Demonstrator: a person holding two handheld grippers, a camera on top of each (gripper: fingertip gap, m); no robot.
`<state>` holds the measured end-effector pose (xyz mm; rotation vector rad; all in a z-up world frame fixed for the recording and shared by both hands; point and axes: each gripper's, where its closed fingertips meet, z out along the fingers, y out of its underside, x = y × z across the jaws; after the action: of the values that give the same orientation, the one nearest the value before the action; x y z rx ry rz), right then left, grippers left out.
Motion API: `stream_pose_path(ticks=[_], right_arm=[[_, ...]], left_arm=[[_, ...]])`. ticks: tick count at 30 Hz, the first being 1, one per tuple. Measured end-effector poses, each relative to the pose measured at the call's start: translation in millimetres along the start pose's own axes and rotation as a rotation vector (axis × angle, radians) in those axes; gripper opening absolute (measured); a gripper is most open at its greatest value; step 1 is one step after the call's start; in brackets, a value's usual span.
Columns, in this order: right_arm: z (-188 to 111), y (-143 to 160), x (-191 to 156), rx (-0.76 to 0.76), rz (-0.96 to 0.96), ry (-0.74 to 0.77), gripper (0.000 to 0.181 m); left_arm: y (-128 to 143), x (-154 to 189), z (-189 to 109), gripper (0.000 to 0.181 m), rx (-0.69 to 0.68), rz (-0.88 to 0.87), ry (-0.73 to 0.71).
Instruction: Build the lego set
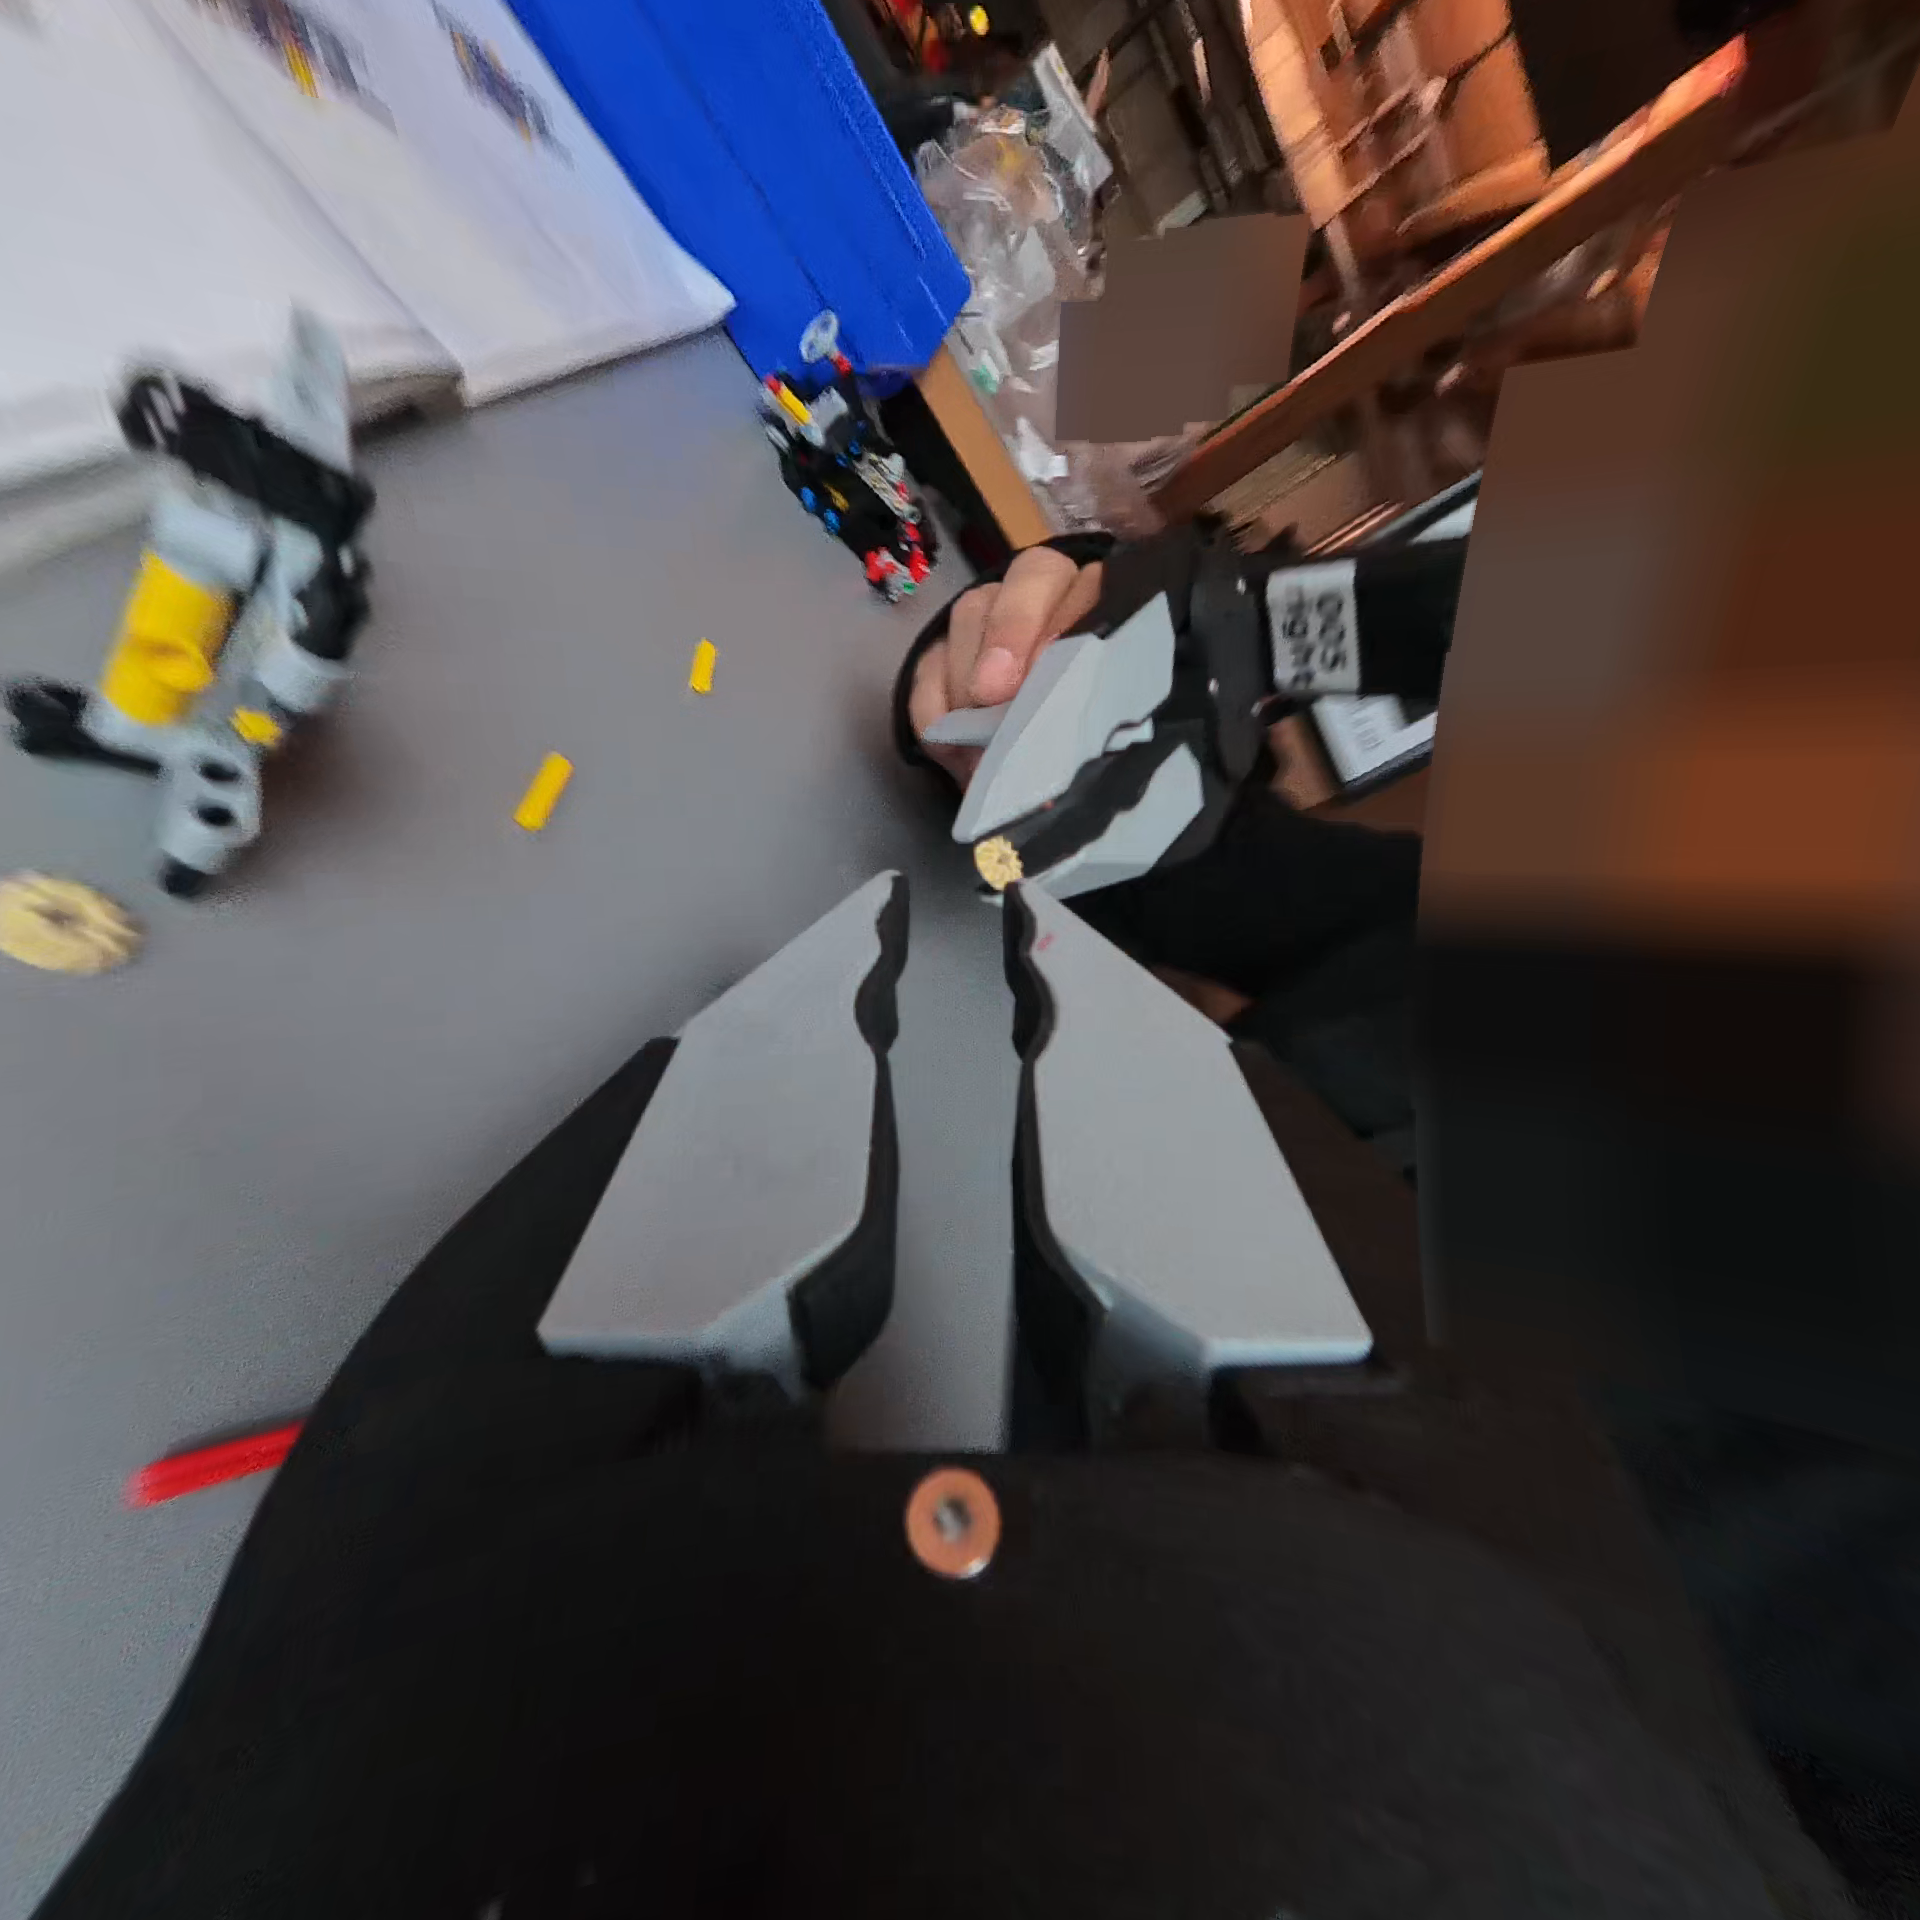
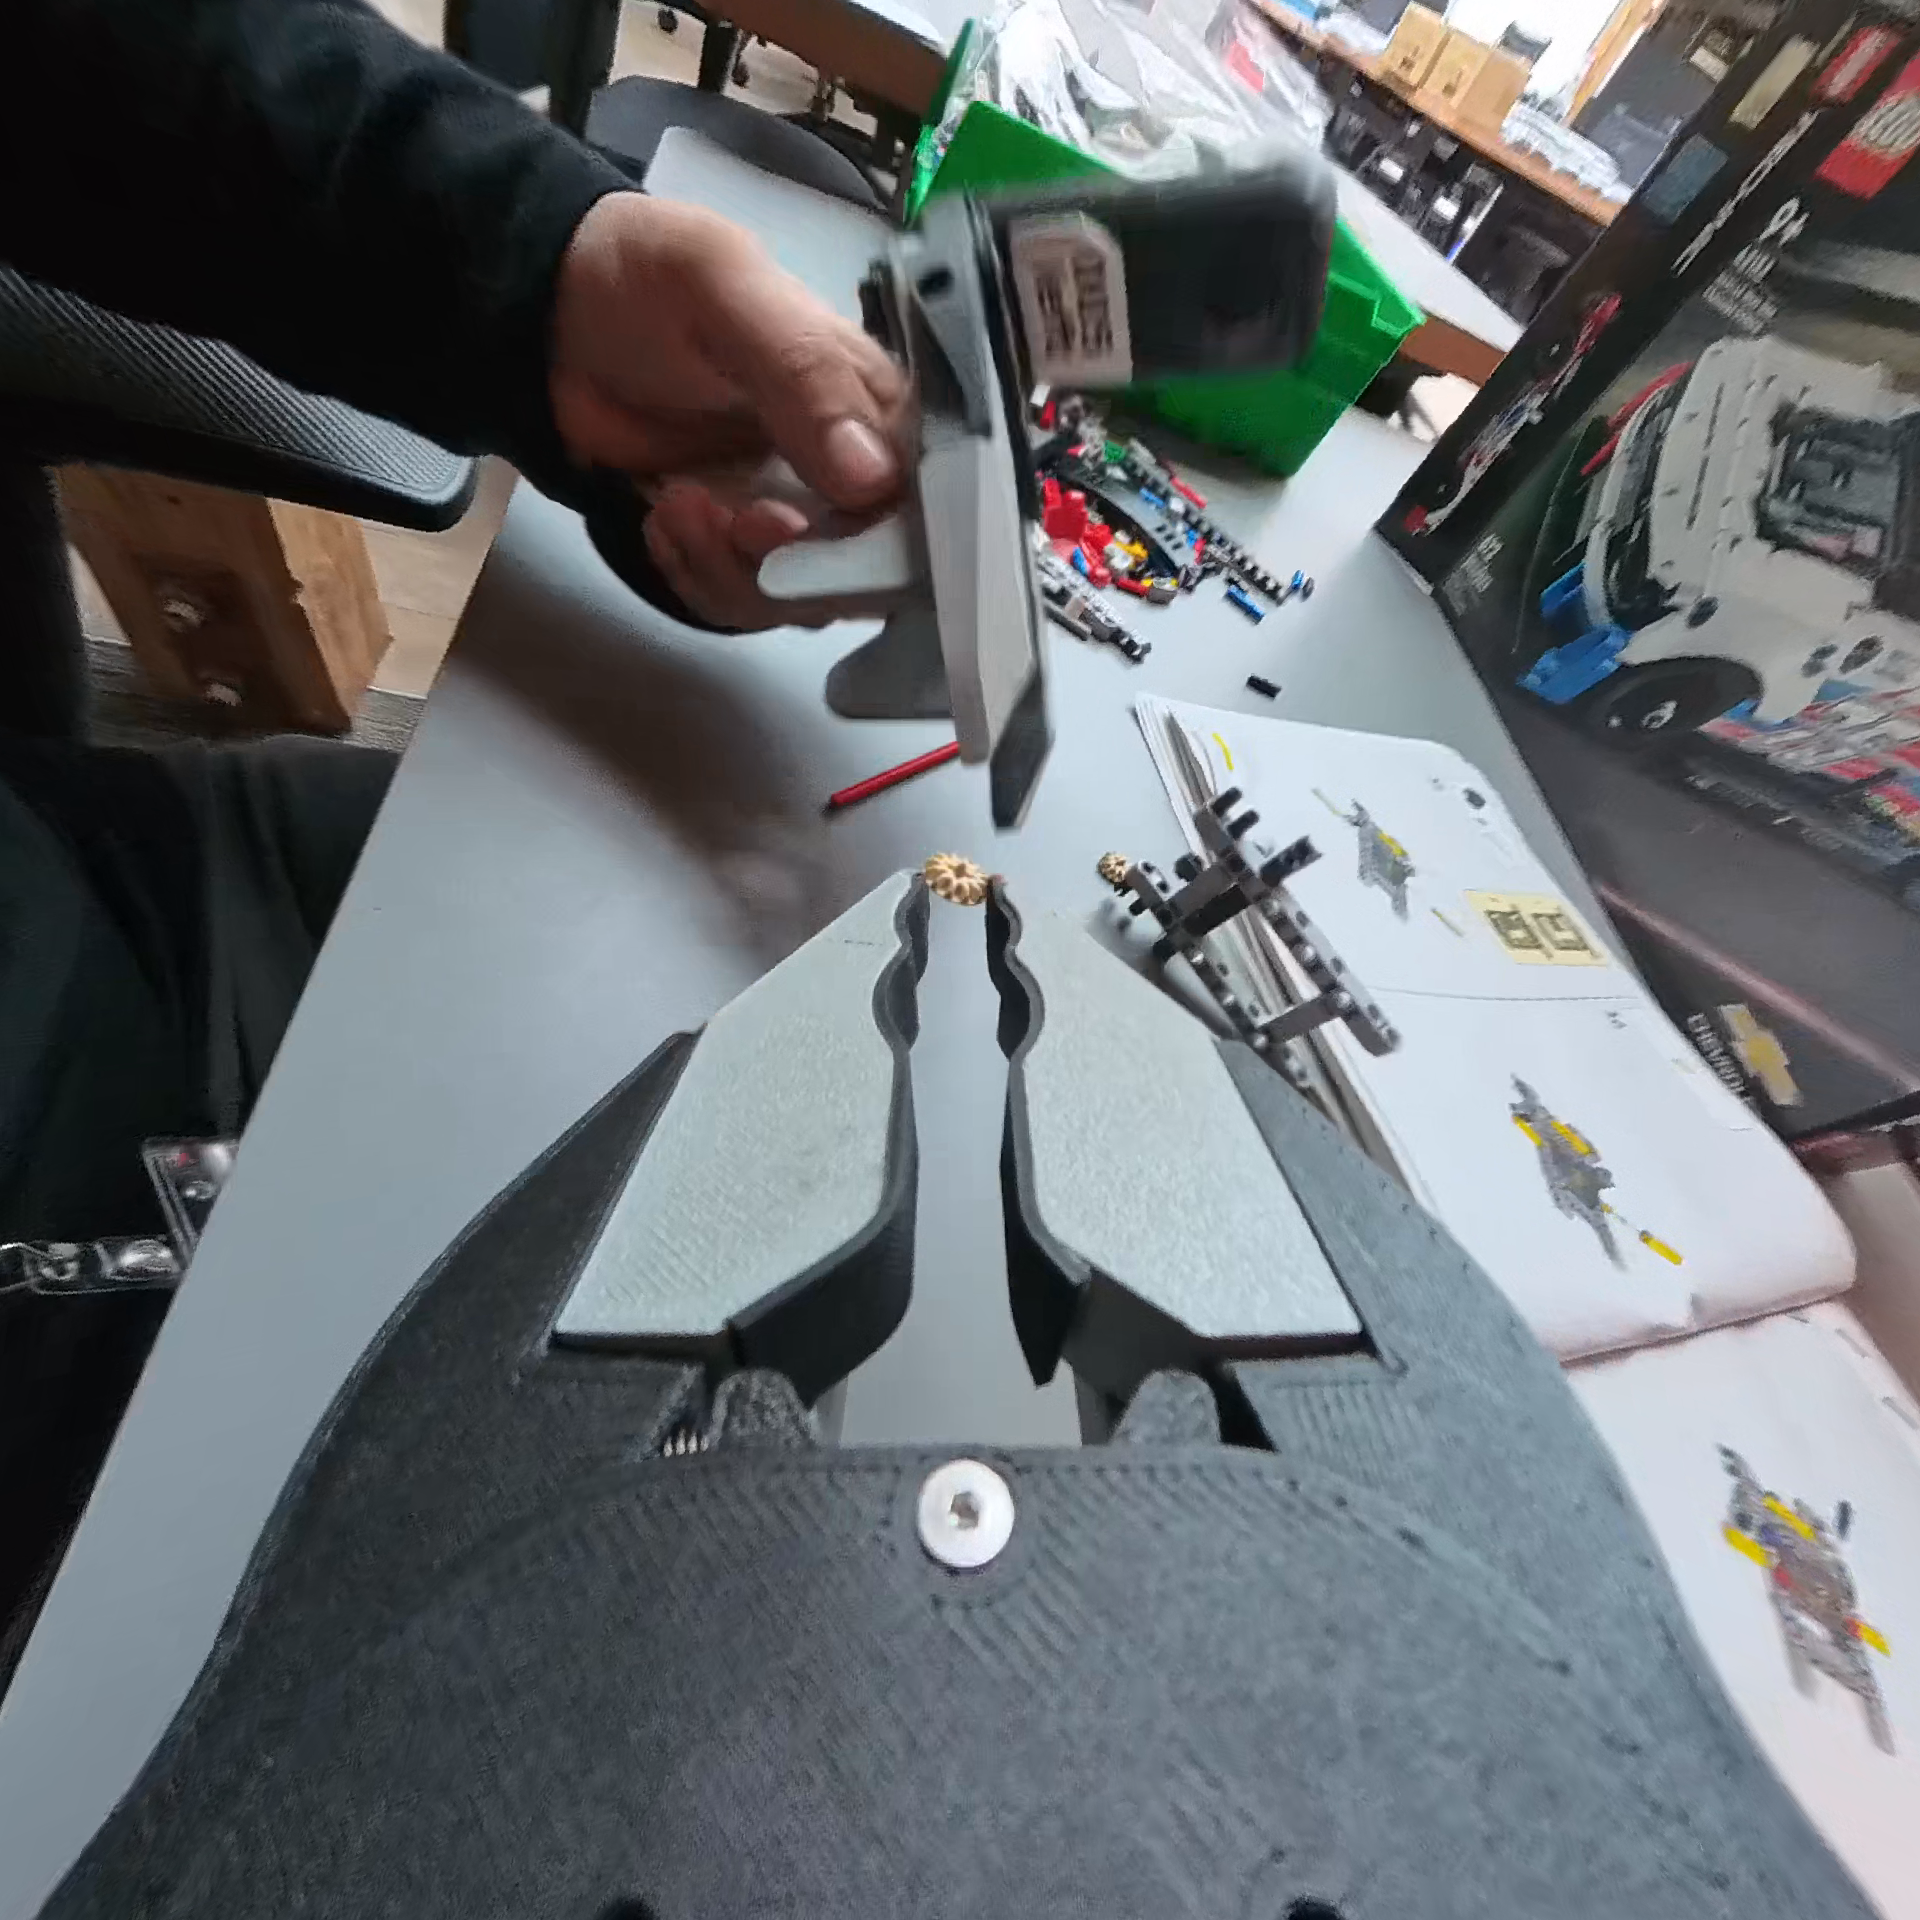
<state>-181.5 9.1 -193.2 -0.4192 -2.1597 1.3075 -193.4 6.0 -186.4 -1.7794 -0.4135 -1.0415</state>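
Right gripper (image 2: 958, 902): tips pinching a small tan gear (image 2: 954, 879), held above the grey table (image 2: 582, 883). Left gripper (image 1: 954, 902): fingers slightly apart, apparently empty, though blurred. Grey beam assembly (image 2: 1252, 925) at 3 o'clock of the gear, resting on the instruction booklet (image 2: 1507, 1060). Red axle (image 2: 894, 774) at 11 o'clock.

Small tan gear (image 2: 953, 881) pinched at right claw (image 2: 958, 896) tips, above table.

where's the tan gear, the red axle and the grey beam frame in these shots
tan gear (image 2: 954, 882), right wrist view, on its toothed face, pinched at the tips of the right tongs
red axle (image 2: 896, 774), right wrist view, mid-length of the rod lying on the table
grey beam frame (image 2: 1236, 906), right wrist view, on its central crossing
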Motion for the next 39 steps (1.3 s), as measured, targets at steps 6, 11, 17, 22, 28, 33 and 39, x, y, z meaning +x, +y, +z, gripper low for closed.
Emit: stream_pose_path(ticks=[6, 11, 17, 22, 28, 33, 39], right_arm=[[-0.2, 3.9, -13.6, 0.02, 0.261, -0.266, 0.007], [-8.6, -6.5, -17.6, 0.104, 0.417, -0.422, 0.007], [-12.0, -12.6, -23.1, 0.139, 0.526, -0.53, 0.007], [-13.0, -13.3, -24.9, 0.14, 0.529, -0.545, 0.007], [-12.6, -10.9, -26.3, 0.117, 0.445, -0.512, 0.008], [-16.4, -8.7, -21.5, 0.091, 0.094, -0.316, 0.016], [-22.2, -17.3, -22.8, 0.083, -0.292, -0.09, 0.007]], left_arm=[[5.7, 6.8, -7.7, 0.005, -0.11, 0.903, -0.422], [19.7, 14.9, 7.9, 0.003, -0.192, 1.166, -0.495], [22.2, 21.2, 21.4, 0.011, -0.199, 1.346, -0.576], [23.3, 23.6, 24.6, 0.001, -0.208, 1.405, -0.594], [26.5, 22.6, 25.0, 0.0, -0.178, 1.458, -0.626], [28.6, 28.0, 23.3, 0.0, -0.115, 1.395, -0.555], [28.1, 31.5, 17.7, 0.0, -0.075, 1.336, -0.489]])
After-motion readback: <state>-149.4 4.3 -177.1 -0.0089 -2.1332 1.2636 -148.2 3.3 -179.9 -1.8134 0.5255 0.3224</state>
